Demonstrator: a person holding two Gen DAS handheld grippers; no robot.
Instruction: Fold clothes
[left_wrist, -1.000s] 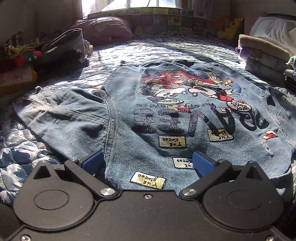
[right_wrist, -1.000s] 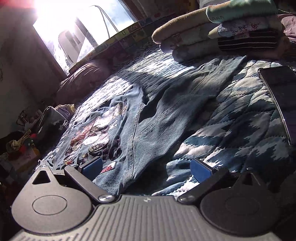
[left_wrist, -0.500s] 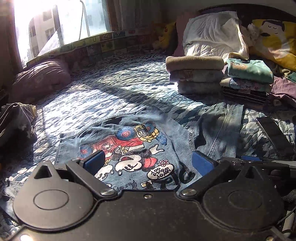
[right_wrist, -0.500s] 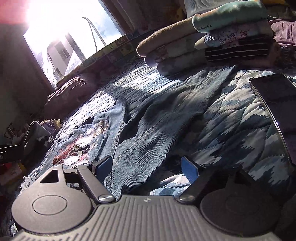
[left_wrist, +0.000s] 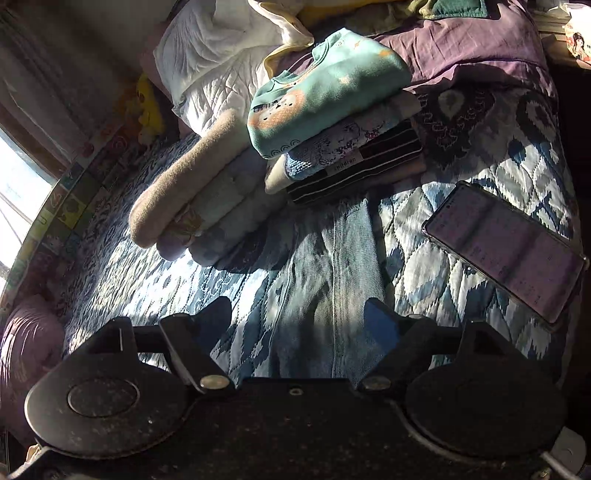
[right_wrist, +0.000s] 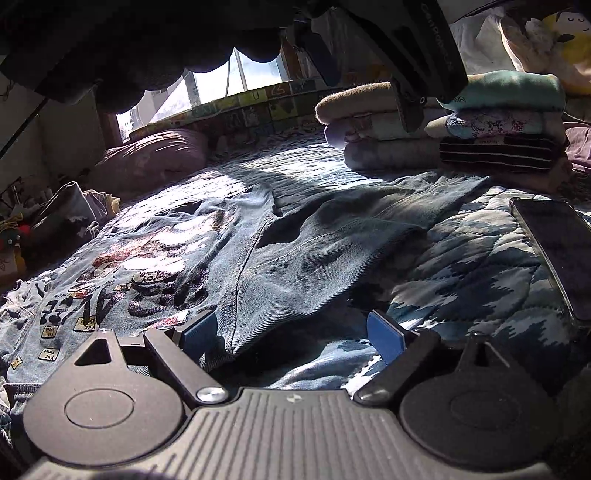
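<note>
Overhead, left tool (left_wrist: 297, 317) wide above one denim jacket (right_wrist: 303, 251); right tool (right_wrist: 291, 336) wide; two folded stacks (left_wrist: 280, 147).

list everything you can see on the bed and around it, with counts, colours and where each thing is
denim jacket: one, blue with a cartoon print, spread flat on the quilt, sleeve stretched toward the stacks
quilt: one, blue and white pattern, covering the bed
folded clothes stacks: two side by side, beige and pale on one, teal on top of the other, beyond the sleeve end
phone: one, dark screen, on the quilt right of the sleeve
purple pillow: one, by the window
white pillow: one, behind the stacks
left gripper: black, fingers open over the sleeve
right gripper: black, blue pads, fingers open at the jacket's edge
</note>
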